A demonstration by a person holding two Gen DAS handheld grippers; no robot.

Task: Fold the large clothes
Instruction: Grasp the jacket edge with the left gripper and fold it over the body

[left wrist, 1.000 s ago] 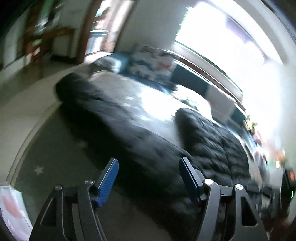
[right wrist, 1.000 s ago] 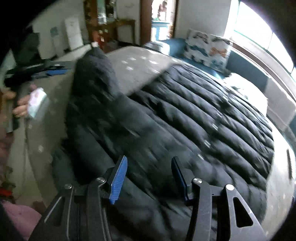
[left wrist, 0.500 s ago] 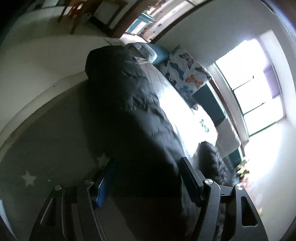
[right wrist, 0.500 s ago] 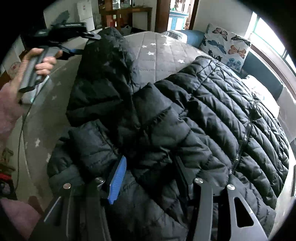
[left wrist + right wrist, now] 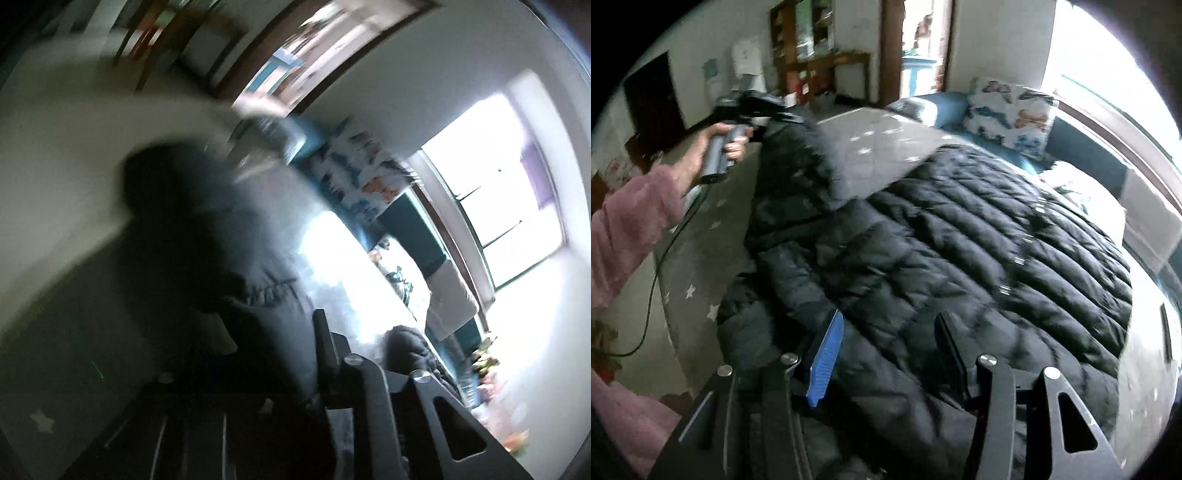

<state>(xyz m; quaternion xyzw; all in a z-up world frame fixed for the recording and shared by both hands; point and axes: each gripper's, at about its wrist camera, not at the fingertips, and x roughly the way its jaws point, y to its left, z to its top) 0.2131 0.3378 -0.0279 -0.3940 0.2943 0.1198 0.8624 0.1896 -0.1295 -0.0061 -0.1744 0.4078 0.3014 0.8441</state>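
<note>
**Two grippers on one black puffer jacket, mid-fold**

Nearest me, my right gripper (image 5: 886, 354) sits low over the black quilted jacket (image 5: 960, 251), its jaws spread wide with fabric bunched between them but not pinched. The jacket lies across a grey star-print bedspread (image 5: 882, 147), its body running far and right, one sleeve trailing toward the near left edge.

Farther off on the left, my left gripper (image 5: 750, 107) has a sleeve end lifted above the bed. Its own blurred view shows dark cloth packed between narrowed jaws (image 5: 295, 373), so I judge them closed on the jacket.

Risks as I see them: slippery padded fabric could slide from the left grip if I swing fast; my right jaws could close on several layers and drag the body askew.

Beyond the bed, a butterfly cushion (image 5: 1012, 110) leans against a blue headboard, a bright window (image 5: 1108, 85) is on the right, and wooden shelves (image 5: 812, 48) stand at the far wall. A cable (image 5: 661, 266) hangs near the left bed edge and could snag.
</note>
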